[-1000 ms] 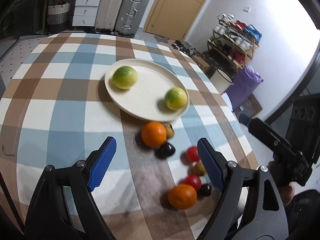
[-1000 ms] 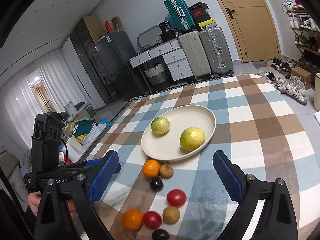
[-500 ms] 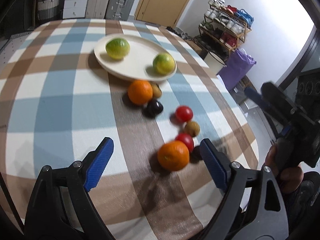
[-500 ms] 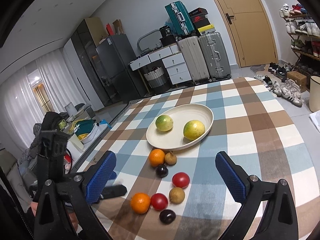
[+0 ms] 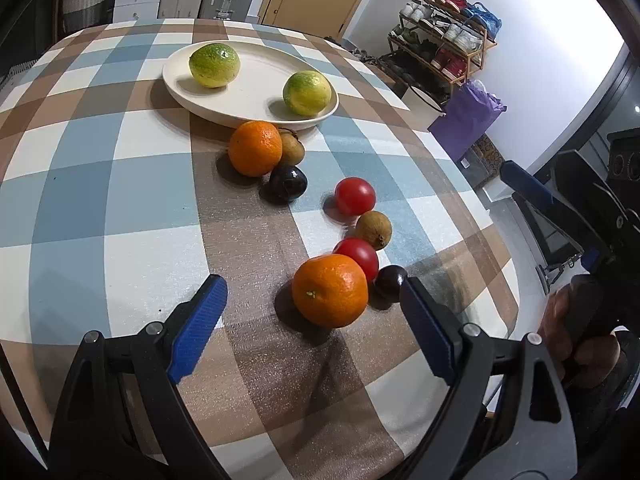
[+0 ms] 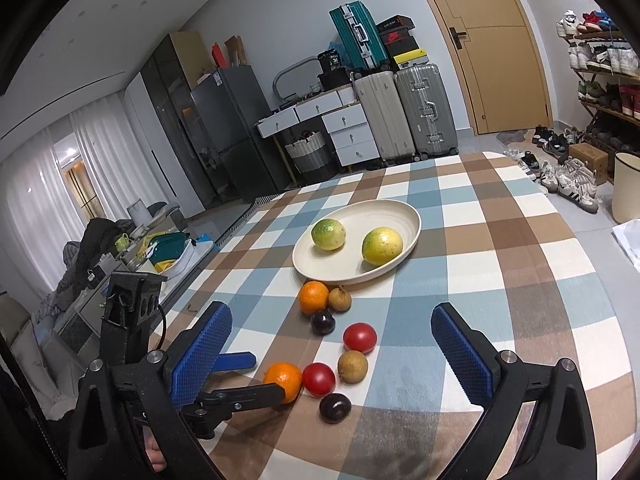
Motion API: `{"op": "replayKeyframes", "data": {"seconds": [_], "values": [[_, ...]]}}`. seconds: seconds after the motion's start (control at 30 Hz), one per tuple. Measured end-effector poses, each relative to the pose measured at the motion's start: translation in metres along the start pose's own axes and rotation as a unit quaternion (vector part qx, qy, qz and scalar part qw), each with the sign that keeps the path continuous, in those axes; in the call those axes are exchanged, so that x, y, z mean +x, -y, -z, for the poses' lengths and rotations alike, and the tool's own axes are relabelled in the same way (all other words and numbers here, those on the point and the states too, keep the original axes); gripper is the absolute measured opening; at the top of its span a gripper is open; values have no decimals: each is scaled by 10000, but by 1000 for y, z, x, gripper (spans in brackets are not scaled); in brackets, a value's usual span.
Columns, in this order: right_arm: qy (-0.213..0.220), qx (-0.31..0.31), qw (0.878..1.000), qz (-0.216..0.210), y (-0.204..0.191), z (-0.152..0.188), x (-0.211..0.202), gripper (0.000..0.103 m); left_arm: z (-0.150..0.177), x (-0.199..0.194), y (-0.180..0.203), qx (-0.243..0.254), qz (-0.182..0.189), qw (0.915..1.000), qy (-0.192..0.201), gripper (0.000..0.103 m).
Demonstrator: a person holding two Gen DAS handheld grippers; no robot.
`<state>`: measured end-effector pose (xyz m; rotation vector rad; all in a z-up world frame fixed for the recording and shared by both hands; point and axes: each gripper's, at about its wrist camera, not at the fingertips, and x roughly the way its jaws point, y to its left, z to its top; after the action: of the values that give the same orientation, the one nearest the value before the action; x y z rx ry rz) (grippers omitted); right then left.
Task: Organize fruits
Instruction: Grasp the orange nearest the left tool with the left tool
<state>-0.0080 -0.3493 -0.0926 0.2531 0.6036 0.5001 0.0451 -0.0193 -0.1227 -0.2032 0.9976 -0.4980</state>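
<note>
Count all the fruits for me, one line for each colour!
Green-yellow fruits, on the plate: 2
Oranges: 2
Red fruits: 2
Brown fruits: 2
Dark purple fruits: 2
Total: 10

The worktop [image 5: 152, 208] wore a matt checked cloth with a faintly grainy, foam-like texture. On it, the plate [image 5: 256, 114] looked like smooth, matt cream ceramic or plastic, while beside the plate the oranges [image 5: 330, 290] had dimpled, slightly shiny peel and the tomatoes [image 5: 355, 196] a glossy skin. The tongs' pads [image 6: 460, 356] were blue, ribbed rubbery plastic on matt black plastic arms with metal screws.
</note>
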Motion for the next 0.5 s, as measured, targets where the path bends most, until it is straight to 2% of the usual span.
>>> {"op": "replayKeyframes", "data": {"seconds": [0.07, 0.3, 0.4, 0.5], "values": [[-48, 39, 10000, -2, 1, 2, 0, 102, 0, -1, 1, 13, 55, 10000, 60, 84], [-175, 83, 9998, -67, -1, 9, 3, 102, 2, 5, 3, 116, 344, 9993, -103, 45], [-192, 123, 9997, -80, 0, 10, 4, 102, 4, 5, 3, 180, 353, 9992, -94, 38], [-204, 150, 9996, -87, 1, 10, 5, 102, 5, 4, -2, 124, 466, 9988, -69, 37]]}}
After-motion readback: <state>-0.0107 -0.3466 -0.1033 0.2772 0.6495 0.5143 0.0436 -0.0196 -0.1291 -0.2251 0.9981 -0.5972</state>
